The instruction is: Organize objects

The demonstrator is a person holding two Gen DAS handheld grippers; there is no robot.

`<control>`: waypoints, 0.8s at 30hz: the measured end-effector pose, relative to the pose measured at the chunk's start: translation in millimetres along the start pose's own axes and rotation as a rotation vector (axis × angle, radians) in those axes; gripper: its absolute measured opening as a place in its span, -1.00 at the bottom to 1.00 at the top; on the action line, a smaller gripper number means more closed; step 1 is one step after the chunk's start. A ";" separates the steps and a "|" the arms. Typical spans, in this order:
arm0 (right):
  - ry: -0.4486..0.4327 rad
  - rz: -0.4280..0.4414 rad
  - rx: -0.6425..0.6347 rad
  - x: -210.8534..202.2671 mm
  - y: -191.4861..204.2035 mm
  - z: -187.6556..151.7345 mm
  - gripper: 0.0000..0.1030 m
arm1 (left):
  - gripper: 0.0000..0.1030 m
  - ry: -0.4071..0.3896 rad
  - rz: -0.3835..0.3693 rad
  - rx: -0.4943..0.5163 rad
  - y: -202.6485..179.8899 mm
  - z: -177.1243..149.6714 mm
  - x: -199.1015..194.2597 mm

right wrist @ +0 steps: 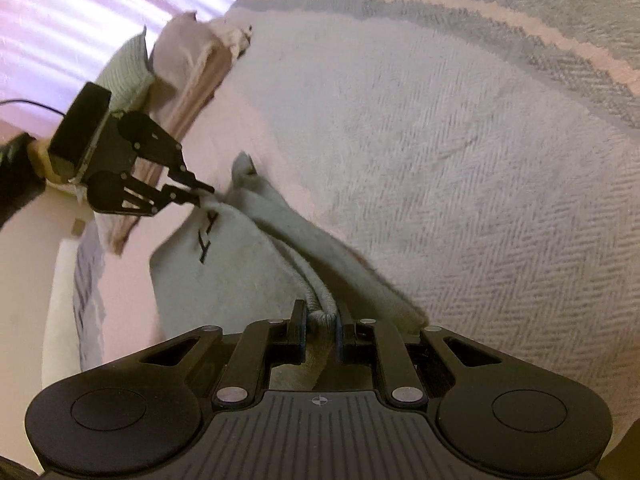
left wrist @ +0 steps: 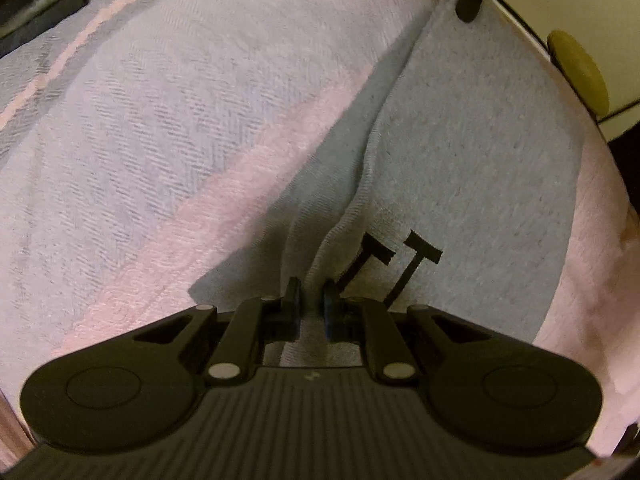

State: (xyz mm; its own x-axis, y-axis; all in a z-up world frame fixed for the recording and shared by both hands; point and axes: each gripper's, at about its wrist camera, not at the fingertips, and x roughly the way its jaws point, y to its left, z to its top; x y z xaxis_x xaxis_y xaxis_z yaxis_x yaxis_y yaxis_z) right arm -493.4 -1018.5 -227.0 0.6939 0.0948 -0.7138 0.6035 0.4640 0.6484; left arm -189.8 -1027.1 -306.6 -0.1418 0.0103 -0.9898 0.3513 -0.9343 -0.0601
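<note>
The left gripper [right wrist: 202,194] pinched one end of a grey sock [right wrist: 224,264] stretched over the blanket [right wrist: 460,152] on the bed; the right gripper [right wrist: 322,330] clamped its cuff. Keeping both ends level and taut seemed best for a neat fold.

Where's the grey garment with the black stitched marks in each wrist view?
Left wrist view: the grey garment fills centre-right, its edge pinched in the left gripper at bottom centre.
Right wrist view: it runs from centre-left to bottom centre, its rolled hem in the right gripper; the left gripper shows at left, gripping its far end.
Shared landmark: the black stitched marks, beside the left gripper in both views.
</note>
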 end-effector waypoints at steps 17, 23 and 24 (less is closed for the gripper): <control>-0.053 -0.091 0.115 22.4 -30.7 -5.7 -0.82 | -0.81 -0.100 -0.029 -0.155 35.9 -3.3 20.1; -0.072 -0.101 0.131 22.3 -33.3 -9.3 -0.76 | -0.72 -0.109 0.088 -0.310 60.4 -23.8 15.6; -0.077 -0.116 0.127 20.4 -32.3 -9.7 -0.73 | -0.72 -0.098 0.119 -0.342 65.4 -31.4 12.3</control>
State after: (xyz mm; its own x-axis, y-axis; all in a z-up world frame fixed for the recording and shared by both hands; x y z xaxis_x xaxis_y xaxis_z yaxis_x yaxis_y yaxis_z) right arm -502.5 -1023.0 -265.1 0.6417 -0.0233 -0.7666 0.7229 0.3521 0.5944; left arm -139.5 -1076.9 -326.8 -0.1639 -0.1407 -0.9764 0.6571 -0.7538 -0.0017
